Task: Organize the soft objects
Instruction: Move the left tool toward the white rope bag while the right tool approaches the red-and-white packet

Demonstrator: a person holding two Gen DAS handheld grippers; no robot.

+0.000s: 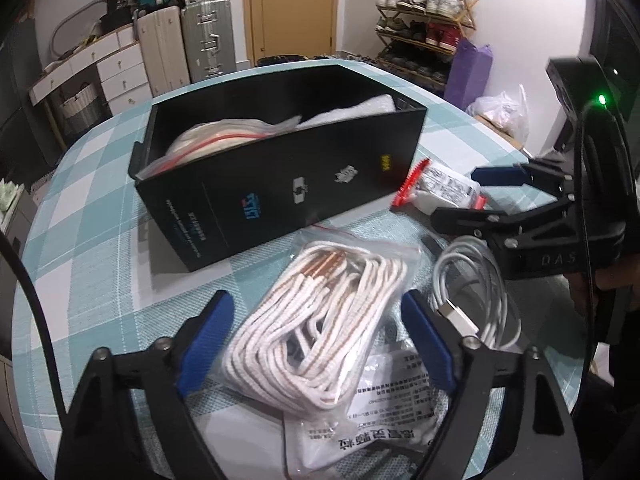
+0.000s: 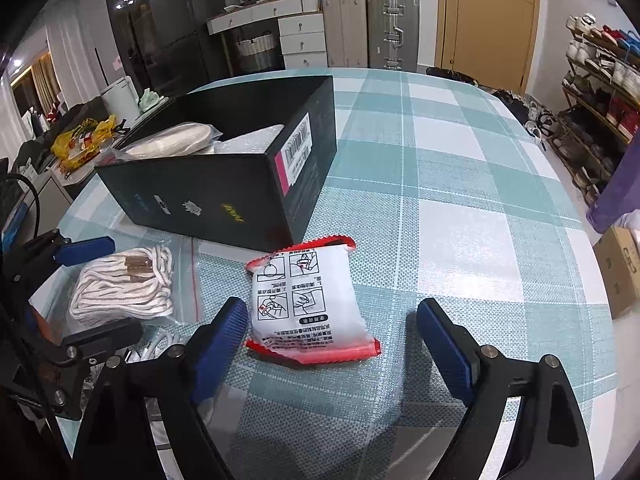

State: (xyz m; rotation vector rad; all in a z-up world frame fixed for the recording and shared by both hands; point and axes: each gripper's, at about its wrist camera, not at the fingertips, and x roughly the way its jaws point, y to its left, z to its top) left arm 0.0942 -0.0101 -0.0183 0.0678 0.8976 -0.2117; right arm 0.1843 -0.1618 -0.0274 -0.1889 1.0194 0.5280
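A tall black cardboard box is holding a bagged cream bundle and white towel. Beside the box, the left gripper is straddling a clear bag of white rope, fingers released; the right gripper is straddling a red-edged white pouch, also released.

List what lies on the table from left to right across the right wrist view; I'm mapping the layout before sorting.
Left gripper → bag of white cord → black box, set farther back → red-edged white packet → right gripper's right finger, over bare checked tablecloth.
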